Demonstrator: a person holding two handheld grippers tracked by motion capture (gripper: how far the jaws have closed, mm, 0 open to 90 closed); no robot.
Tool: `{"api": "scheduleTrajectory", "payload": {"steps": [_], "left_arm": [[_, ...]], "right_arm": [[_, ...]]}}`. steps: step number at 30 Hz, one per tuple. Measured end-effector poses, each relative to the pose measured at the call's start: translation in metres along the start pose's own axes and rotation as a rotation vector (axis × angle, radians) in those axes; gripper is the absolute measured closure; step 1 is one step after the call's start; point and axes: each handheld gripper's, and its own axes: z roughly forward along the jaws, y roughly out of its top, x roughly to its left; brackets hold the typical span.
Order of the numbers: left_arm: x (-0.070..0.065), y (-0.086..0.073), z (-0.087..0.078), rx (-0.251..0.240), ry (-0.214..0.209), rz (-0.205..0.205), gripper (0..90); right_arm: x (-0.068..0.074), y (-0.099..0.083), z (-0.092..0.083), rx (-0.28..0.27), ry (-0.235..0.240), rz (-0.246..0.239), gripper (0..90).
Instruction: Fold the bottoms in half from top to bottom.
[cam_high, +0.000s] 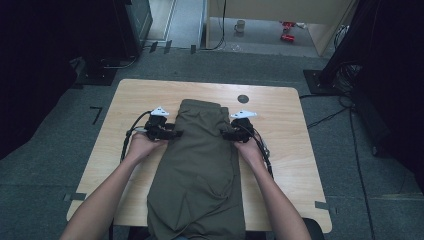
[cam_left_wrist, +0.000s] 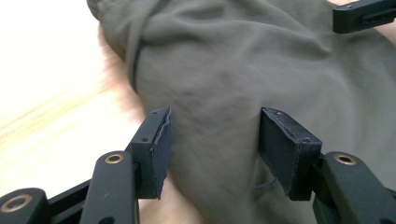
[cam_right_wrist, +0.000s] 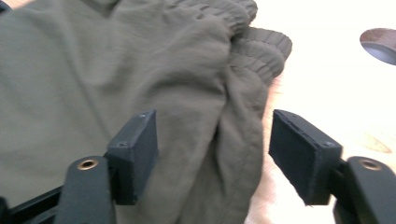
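Note:
An olive-green garment (cam_high: 200, 165), folded lengthwise, lies down the middle of the wooden table (cam_high: 280, 150) and hangs over its near edge. My left gripper (cam_high: 175, 133) is at the garment's left edge, open, with its jaws straddling the cloth edge (cam_left_wrist: 210, 140). At the right edge my right gripper (cam_high: 225, 134) is open too, with the folded edge and elastic cuff (cam_right_wrist: 261, 46) between and beyond its jaws. In the left gripper view the other gripper's jaw tip (cam_left_wrist: 364, 16) shows at the top right.
A round dark hole (cam_high: 243, 98) sits in the table near its far edge, also seen as a dark disc (cam_right_wrist: 380, 44) in the right gripper view. Beyond the table are grey carpet, cables (cam_high: 330, 117), black stands and a mug (cam_high: 240, 26) on the floor.

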Motion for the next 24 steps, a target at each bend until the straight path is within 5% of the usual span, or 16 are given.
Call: {"api": "scheduleTrajectory", "payload": {"steps": [8, 15, 24], "left_arm": [[0.011, 0.003, 0.015, -0.012, 0.014, -0.040, 43.9], [0.008, 0.002, 0.021, -0.031, 0.022, -0.026, 46.0], [-0.004, 0.001, 0.025, -0.033, 0.039, 0.017, 55.2]], "right_arm": [[-0.003, 0.003, 0.013, 0.008, -0.001, -0.004, 31.9], [0.004, 0.000, 0.023, 0.013, -0.022, -0.027, 33.2], [0.006, -0.001, 0.023, 0.000, 0.007, -0.038, 45.2]]}}
